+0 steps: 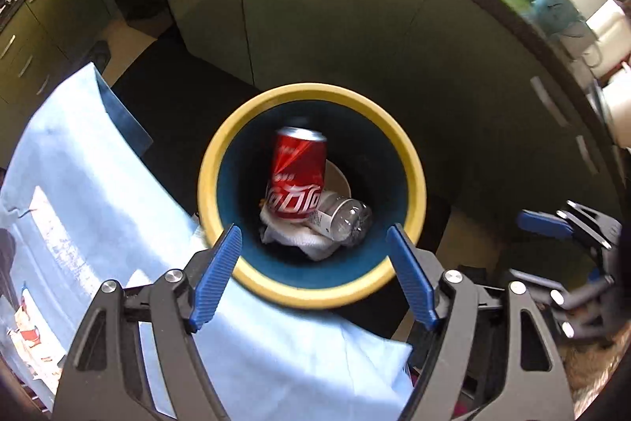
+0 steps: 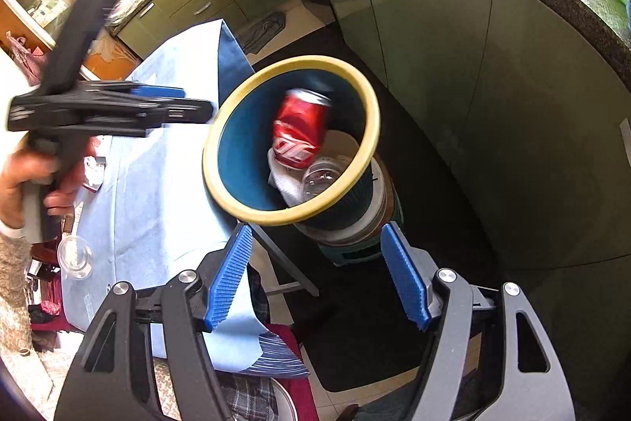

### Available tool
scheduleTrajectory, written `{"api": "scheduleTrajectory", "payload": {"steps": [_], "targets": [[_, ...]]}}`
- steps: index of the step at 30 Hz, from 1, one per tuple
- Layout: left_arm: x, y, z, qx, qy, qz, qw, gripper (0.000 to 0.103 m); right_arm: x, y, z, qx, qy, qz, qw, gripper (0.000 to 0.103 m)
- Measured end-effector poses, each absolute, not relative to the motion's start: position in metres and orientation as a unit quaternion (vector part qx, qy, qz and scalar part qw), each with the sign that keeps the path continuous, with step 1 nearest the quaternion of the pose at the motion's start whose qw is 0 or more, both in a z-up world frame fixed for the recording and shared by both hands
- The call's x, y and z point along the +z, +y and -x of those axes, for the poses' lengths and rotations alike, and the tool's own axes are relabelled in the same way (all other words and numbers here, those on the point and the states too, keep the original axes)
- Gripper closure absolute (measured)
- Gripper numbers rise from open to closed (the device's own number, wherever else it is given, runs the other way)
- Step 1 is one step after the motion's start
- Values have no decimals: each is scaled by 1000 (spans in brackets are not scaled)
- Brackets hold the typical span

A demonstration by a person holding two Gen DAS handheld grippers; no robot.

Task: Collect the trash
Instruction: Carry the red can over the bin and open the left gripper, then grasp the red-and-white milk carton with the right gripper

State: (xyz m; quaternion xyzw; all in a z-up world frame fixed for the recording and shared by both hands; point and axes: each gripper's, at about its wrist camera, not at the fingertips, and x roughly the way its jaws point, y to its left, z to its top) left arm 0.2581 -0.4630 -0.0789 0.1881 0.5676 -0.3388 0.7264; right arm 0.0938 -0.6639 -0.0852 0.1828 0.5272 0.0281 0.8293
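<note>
With both my left gripper and right gripper wide and empty above the bin, I see the red can already inside: light, thin-walled, slick, best pinched across its middle

Red can motion-blurred, crumpled tissue partly buried beneath it, bin base hidden

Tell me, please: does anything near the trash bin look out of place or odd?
Nothing spilled. The red can lies tilted inside the bin, on a clear bottle and white tissue. Both claws are open and empty.
</note>
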Motion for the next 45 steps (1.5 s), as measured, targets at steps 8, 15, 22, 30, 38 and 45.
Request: {"api": "scheduleTrajectory", "payload": {"steps": [8, 15, 22, 30, 38, 45], "targets": [[0, -346, -207, -357, 526, -133, 761, 24, -78, -612, -115, 75, 533, -149, 830, 35], [14, -212, -174, -309, 526, -62, 790, 23, -56, -507, -156, 155, 540, -65, 825, 35], [4, -97, -137, -229, 518, -14, 824, 19, -47, -370, -191, 270, 548, 10, 791, 35], [-23, -37, -114, -202, 534, 21, 821, 19, -60, -272, -234, 286, 551, 66, 781, 40], [-30, -26, -105, -190, 531, 17, 826, 19, -72, -211, -287, 277, 570, 85, 769, 40], [-32, -30, -102, -201, 532, 6, 822, 19, -91, -178, -304, 250, 593, 107, 758, 51]]}}
